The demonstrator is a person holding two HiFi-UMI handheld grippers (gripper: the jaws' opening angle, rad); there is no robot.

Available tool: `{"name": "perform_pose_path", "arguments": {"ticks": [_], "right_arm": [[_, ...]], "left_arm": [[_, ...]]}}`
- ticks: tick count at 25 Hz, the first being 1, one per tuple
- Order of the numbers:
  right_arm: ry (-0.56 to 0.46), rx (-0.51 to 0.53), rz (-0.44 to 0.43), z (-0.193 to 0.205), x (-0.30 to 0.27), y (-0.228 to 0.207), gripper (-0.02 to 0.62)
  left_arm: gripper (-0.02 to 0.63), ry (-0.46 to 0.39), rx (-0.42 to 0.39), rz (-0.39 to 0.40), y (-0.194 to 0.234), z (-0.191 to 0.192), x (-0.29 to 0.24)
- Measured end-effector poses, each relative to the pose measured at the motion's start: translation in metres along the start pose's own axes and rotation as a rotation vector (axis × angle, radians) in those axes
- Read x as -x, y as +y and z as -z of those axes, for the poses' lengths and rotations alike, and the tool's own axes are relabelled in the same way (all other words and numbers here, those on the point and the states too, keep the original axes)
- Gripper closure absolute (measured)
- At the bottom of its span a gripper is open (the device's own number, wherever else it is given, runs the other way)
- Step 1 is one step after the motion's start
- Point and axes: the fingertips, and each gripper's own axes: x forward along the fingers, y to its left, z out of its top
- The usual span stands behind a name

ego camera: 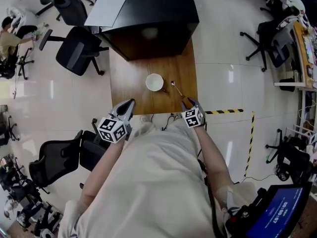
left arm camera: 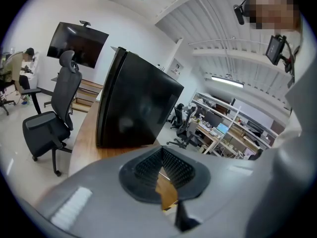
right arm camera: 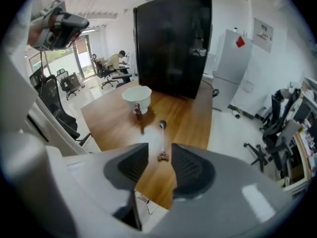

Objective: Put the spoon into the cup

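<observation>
Spoon lies flat on the wooden table, just right of the white cup. Its long axis runs straight away from the right gripper, handle end nearest and lined up with the gap between the 2 parted, empty jaws. Left gripper is farther off, closed on nothing.

You have a smooth wooden tabletop with a low sheen before you. On it the white cup looks glazed and glossy. The spoon is bright metal, its handle end brownish. Your right gripper is matt grey plastic, its fingers faced with a ribbed black lining. The floor is glossy pale tile.
</observation>
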Motion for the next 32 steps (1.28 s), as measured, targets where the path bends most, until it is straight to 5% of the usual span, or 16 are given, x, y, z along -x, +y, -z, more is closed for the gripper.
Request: {"name": "perform_pose_path", "arguments": {"ticks": [13,32], "right_arm": [[0.122,0.059,-0.104,0.037,-0.06,-0.003,0.448],[0.159,0.065,-0.125,0.047,-0.087,0.002,0.468]], "left_arm": [[0.606,-0.013,0.026,-0.122,-0.001,0.002,0.009],[0.606,-0.006,0.042,-0.171,0.0,0.007,0.01]]}}
